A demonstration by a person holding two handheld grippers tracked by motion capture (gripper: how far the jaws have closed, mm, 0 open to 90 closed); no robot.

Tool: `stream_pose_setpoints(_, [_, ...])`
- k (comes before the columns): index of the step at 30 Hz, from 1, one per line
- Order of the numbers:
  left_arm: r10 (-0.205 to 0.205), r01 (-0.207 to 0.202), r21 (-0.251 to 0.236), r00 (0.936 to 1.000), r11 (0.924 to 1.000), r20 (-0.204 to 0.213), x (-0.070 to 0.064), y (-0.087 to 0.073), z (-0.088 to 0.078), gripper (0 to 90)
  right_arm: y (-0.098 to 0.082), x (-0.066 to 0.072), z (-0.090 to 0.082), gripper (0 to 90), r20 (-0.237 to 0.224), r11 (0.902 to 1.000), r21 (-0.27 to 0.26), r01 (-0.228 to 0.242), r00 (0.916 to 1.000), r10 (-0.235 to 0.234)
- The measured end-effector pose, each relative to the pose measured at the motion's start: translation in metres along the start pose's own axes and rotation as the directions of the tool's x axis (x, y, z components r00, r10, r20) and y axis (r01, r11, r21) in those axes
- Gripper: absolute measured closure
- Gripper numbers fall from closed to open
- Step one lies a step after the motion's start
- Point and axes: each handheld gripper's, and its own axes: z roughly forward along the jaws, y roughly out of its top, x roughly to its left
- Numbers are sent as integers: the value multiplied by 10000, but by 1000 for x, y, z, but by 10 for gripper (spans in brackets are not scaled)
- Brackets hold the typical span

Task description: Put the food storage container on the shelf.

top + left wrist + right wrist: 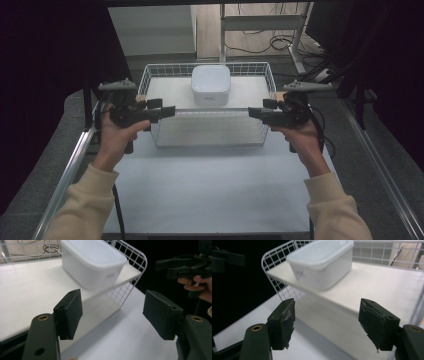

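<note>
A white wire basket (150, 76) stands at the far middle of the white table (210, 190). A white board (250, 92) lies inside it, raised off the table. On the board sits a white lidded plastic container (210, 85), near the basket's back. My left gripper (167, 107) hovers at the basket's front left corner, pointing right, open and empty. My right gripper (256, 111) hovers at the front right corner, pointing left, open and empty. In the left gripper view the jaws (112, 312) frame the board's edge below the container (92, 262). The right gripper view shows the same past its jaws (327, 322), with the container (322, 262) beyond.
Metal rails (70, 170) run along both sides of the table. Behind the basket stand desk legs (222, 30) and loose cables (285, 42) on the floor. Dark curtains hang at left and right. The near half of the table is bare white surface.
</note>
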Motion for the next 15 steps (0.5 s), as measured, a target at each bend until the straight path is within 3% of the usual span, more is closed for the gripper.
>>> stream_pose_setpoints(6, [365, -360, 161, 9988, 9992, -332, -8, -45, -10, 247, -36, 15, -16, 250, 62, 9994, -97, 318, 9995, -318])
stream_pose_setpoints(10, [107, -91, 321, 9987, 9994, -497, -8, -75, -10, 217, -68, 24, -24, 229, -321, 9995, -125, 304, 9990, -308])
stream_pose_setpoints(15, [-281, 313, 407, 9968, 9987, -752, -4, -106, -10, 205, -105, 33, -25, 211, -141, 9985, 275, 473, 9988, -469])
